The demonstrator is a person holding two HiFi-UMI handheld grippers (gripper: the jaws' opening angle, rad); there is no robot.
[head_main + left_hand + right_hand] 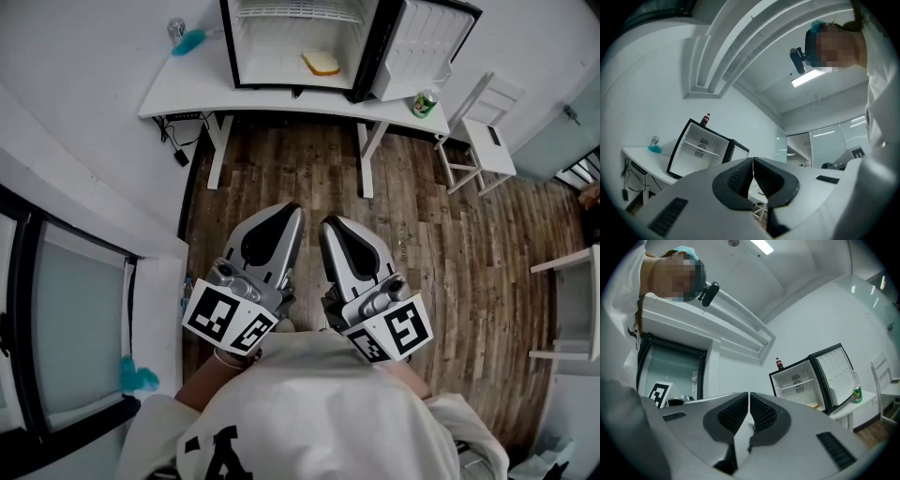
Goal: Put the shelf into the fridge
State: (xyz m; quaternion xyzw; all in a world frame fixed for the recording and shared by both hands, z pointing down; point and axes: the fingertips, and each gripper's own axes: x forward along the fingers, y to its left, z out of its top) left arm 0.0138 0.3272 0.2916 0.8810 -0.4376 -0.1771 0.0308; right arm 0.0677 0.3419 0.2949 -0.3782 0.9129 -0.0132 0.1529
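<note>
open wood floor [291,178] leads to the desk [187,89]; the fridge door [427,42] stands wide.

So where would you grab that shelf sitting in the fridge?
Probably its front edge, coming straight in through the open front. The shelf lies flat across the fridge, the walls close off both its ends, and the door is swung clear to one side.

Standing back from the open fridge [281,47] on the white table [187,89], holding left gripper [289,211] and right gripper [329,225] side by side.
</note>
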